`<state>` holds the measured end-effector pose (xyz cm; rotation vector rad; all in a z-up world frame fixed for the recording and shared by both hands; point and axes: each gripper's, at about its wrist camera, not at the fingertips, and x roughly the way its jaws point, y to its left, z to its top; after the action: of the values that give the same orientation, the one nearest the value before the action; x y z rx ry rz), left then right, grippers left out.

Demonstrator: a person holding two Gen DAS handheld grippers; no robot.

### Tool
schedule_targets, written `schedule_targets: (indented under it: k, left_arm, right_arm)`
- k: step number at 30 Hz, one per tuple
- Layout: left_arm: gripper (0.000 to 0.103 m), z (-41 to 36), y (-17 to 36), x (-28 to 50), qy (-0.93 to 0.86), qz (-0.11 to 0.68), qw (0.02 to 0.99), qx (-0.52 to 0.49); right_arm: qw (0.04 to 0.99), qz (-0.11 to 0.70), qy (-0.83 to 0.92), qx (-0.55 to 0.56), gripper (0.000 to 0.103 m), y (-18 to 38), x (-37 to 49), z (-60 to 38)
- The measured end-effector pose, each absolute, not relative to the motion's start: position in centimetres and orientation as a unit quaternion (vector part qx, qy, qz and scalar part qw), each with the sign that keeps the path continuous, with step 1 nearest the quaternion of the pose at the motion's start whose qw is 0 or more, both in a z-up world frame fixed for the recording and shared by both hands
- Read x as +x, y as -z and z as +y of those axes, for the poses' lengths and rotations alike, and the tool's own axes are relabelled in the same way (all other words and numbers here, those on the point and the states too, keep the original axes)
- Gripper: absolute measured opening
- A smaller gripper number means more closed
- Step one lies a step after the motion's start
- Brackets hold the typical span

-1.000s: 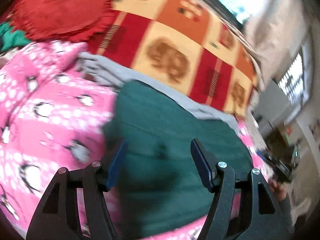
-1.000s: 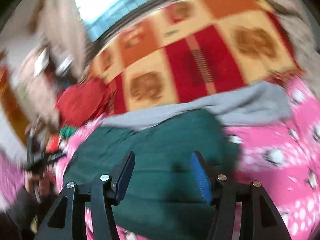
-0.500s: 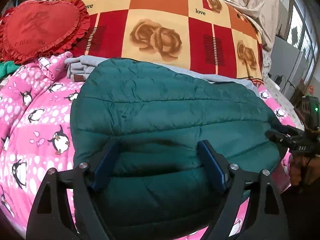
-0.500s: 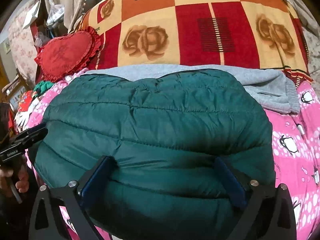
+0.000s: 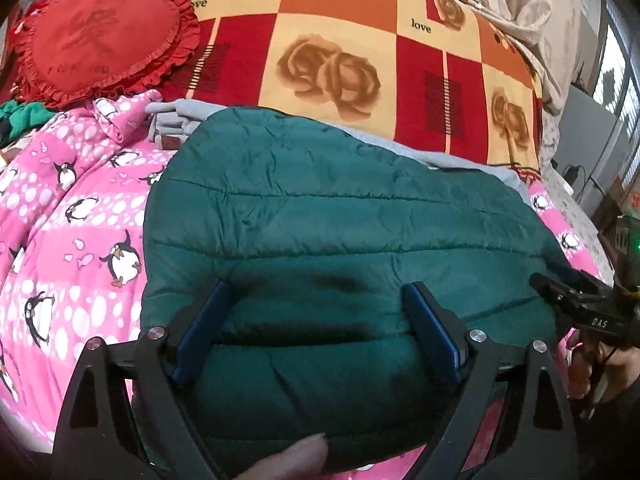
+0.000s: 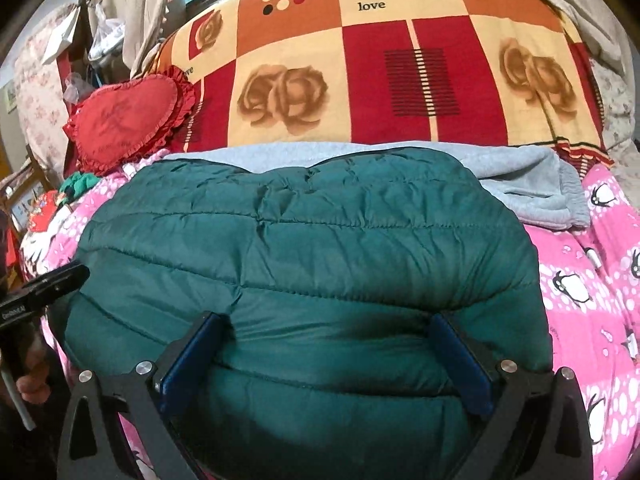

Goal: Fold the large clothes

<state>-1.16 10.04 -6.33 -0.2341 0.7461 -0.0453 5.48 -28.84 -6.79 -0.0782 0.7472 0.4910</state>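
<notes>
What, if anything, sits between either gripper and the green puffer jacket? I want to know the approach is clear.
Nothing visible does. The green puffer jacket lies right at the left gripper, whose jaws are opening, and at the wide-open right gripper; its quilted near edge bulges between both pairs of fingers.

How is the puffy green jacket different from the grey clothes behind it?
The green jacket is shiny, puffy and stitched in rows; the grey garment is soft, flat and matte. The green jacket lies on top and nearer the grippers; the grey garment lies partly under it, peeking out at the far edge. The green jacket shows nearly whole; only a strip of the grey garment shows. Both rest on the pink penguin blanket.
</notes>
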Motion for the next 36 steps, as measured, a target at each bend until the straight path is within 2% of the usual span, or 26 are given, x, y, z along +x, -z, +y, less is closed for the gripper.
schedule_targets:
  k: [15,18,29,33,36]
  left_arm:
    - [0.090,10.0,6.3,-1.2,0.023,0.370,0.922,-0.111]
    - [0.090,10.0,6.3,-1.4,0.026,0.370,0.922,-0.110]
    - [0.092,9.4,7.9,-1.4,0.013,0.395,0.915,-0.079]
    - [0.091,9.5,6.7,-1.5,0.008,0.395,0.915,-0.077]
    - [0.091,10.8,4.1,-0.9,0.016,0.373,0.922,-0.105]
  right_arm:
    - [0.903,0.373,-0.210,-0.045,0.103,5.6,4.9,-28.6]
    - [0.911,0.347,-0.221,-0.025,0.103,4.3,3.7,-28.8]
    - [0.900,0.363,-0.238,-0.038,0.103,8.4,3.8,-29.0]
    - [0.902,0.365,-0.227,-0.045,0.103,6.5,4.1,-28.7]
    - [0.916,0.332,-0.223,-0.019,0.103,3.4,5.5,-28.9]
